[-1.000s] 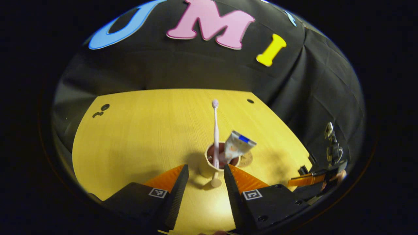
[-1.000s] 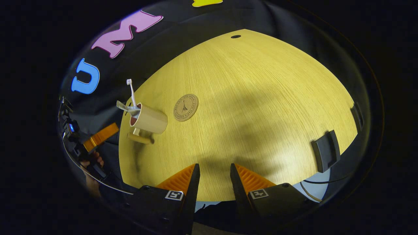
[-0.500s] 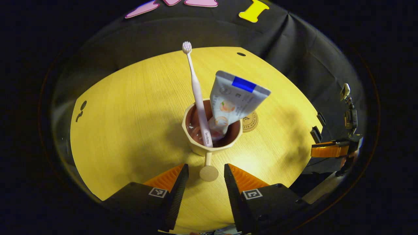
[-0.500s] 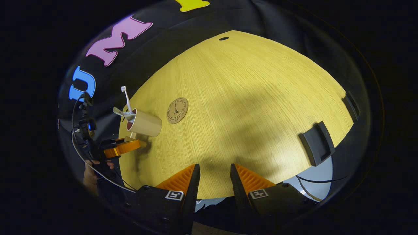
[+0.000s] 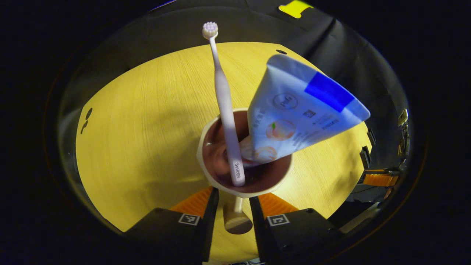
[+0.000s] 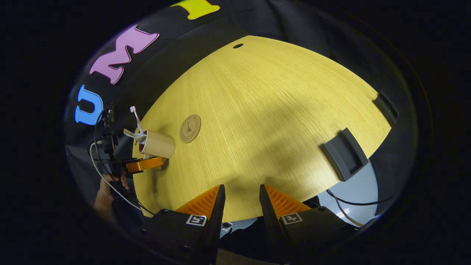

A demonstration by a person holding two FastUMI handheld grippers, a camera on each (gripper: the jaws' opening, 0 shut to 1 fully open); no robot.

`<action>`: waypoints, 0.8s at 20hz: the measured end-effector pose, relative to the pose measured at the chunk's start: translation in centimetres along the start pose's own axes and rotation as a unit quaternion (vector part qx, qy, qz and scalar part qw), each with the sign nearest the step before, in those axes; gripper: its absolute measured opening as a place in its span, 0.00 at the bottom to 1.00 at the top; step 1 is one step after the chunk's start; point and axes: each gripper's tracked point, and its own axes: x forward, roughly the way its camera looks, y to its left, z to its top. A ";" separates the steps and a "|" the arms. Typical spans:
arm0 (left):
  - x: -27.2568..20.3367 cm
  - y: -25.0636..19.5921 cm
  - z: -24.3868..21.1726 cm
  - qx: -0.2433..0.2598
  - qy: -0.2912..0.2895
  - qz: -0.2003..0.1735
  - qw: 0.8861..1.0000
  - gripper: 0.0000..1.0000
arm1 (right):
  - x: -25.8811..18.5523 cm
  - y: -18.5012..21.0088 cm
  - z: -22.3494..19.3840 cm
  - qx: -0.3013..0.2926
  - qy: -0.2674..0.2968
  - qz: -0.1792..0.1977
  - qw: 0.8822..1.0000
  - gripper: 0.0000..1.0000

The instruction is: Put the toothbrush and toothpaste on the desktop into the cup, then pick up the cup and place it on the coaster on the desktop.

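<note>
Cup (image 5: 220, 186) sitting on the desk (image 5: 147, 121), toothbrush (image 5: 224, 110) standing up inside it, bristles on top, toothpaste (image 5: 298, 117) tube leaning in right beside the brush, flat end up. Cup handle (image 5: 233, 217) poking out between the fingers of the left tool (image 5: 232, 221), fingers close on either side of it, but can't tell if both actually press on it. Coaster (image 6: 190, 128) lying flat just beside the cup in the right gripper view, not touching it. Right tool (image 6: 241, 206) well away from the cup over the near desk edge, fingers parted with nothing between them. Hand (image 6: 105, 193) holding the left tool's grip below the cup.
</note>
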 end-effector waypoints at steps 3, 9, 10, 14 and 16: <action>0.1 0.2 0.0 0.015 0.002 0.011 1.000 0.41 | 0.1 0.0 0.0 -0.003 0.001 0.002 1.000 0.58; 0.0 0.1 -0.2 0.015 -0.005 0.013 1.000 0.34 | 0.3 0.3 -0.3 -0.011 0.008 0.006 1.000 0.58; -0.1 0.1 -0.2 0.013 -0.007 0.012 1.000 0.29 | 0.3 0.3 -0.3 -0.011 0.008 0.006 1.000 0.58; -0.3 0.9 -0.3 0.002 -0.016 0.019 1.000 0.28 | 0.4 0.2 -0.4 -0.012 0.010 0.006 1.000 0.58; -0.8 0.8 -0.2 0.001 -0.018 0.018 1.000 0.28 | 0.3 0.3 -0.3 -0.011 0.011 0.007 1.000 0.58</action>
